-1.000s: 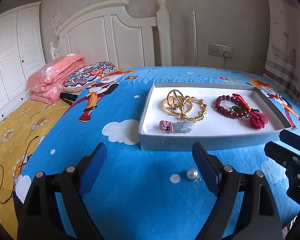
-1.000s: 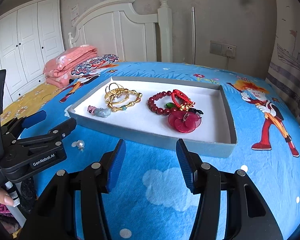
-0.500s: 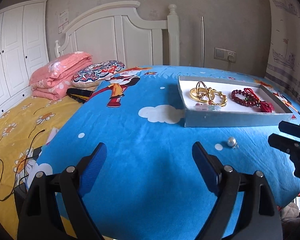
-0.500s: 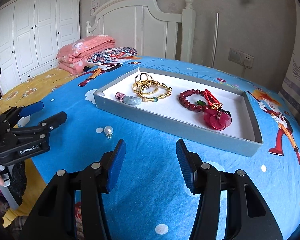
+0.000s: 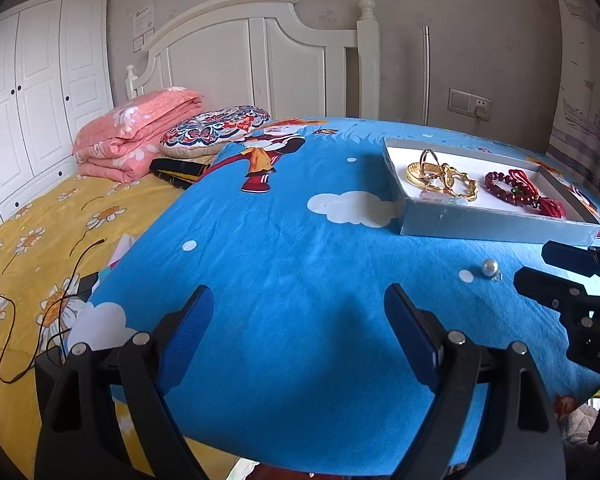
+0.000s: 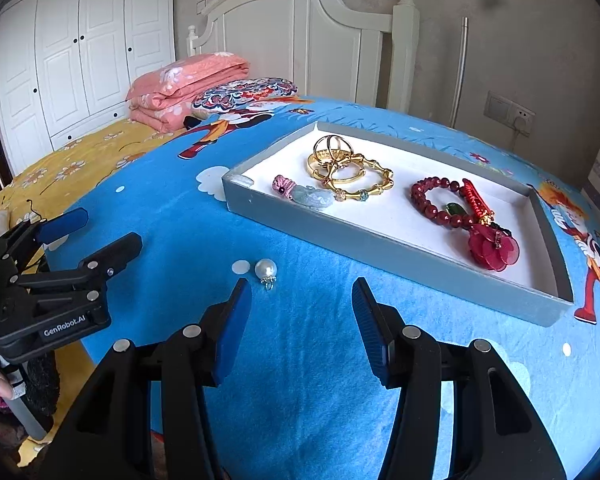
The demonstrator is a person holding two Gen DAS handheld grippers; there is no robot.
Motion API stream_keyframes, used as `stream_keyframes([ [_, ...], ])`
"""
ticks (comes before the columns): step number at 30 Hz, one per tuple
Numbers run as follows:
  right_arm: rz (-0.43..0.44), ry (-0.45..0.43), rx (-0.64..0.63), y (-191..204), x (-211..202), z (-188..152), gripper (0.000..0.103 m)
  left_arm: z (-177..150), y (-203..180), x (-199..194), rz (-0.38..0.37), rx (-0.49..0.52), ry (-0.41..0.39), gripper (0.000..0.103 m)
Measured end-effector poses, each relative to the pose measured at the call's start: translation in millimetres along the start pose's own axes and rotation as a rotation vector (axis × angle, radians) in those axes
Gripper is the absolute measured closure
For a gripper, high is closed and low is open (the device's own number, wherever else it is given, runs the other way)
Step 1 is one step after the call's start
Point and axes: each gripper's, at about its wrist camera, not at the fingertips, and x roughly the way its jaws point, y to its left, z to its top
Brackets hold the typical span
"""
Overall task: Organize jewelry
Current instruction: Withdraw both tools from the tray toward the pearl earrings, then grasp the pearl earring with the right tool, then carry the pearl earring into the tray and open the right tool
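A grey tray (image 6: 292, 232) with a white floor lies on the blue bedspread. It holds gold bangles (image 6: 346, 170), a pink and pale green pendant (image 6: 306, 196), a red bead bracelet (image 6: 440, 204) and a red flower charm (image 6: 492, 250). A loose pearl pendant (image 6: 266, 270) lies on the spread in front of the tray, just beyond my right gripper's left finger. My right gripper (image 6: 302, 320) is open and empty. My left gripper (image 5: 300, 332) is open and empty, well left of the pearl (image 5: 490, 267) and the tray (image 5: 492, 222).
Folded pink quilt (image 5: 136, 136) and a patterned pillow (image 5: 216, 128) lie by the white headboard (image 5: 260, 64). A yellow sheet with black cables (image 5: 40, 264) covers the left of the bed. White wardrobe (image 5: 32, 80) at far left. The bed's front edge is close below both grippers.
Both grippers have pulled back and swung; the left view now faces further left, with tray and pearl shifted right. The right gripper has come closer to the pearl. Both stayed open.
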Motion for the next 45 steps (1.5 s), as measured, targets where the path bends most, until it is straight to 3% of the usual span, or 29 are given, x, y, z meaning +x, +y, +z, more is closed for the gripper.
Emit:
stream_keyframes([
  [5, -0.005, 0.034, 0.008, 7.1, 12.5, 9.9, 0.055, -9.7, 7.8, -3.1, -0.006, -0.017, 0.011, 0.018],
  [11, -0.023, 0.064, -0.005, 13.9, 23.2, 15.8, 0.065, -16.5, 9.8, -3.7, -0.007, -0.015, 0.019, 0.018],
  [15, -0.026, 0.069, -0.025, 17.2, 25.0, 15.1, 0.075, -16.4, 6.7, -2.6, -0.007, -0.016, 0.022, 0.018],
  [18, -0.025, 0.060, -0.046, 20.4, 24.4, 13.5, 0.090, -16.4, 3.2, -3.6, -0.005, -0.006, 0.018, 0.018],
  [34, -0.010, -0.011, -0.001, 8.3, 2.1, 11.4, 0.090, -12.3, -12.9, -3.1, 0.003, 0.032, 0.024, 0.018],
  [45, -0.076, -0.086, 0.054, -19.7, -15.2, 20.8, 0.090, 2.6, -41.2, -3.2, -0.027, 0.086, 0.012, 0.018],
])
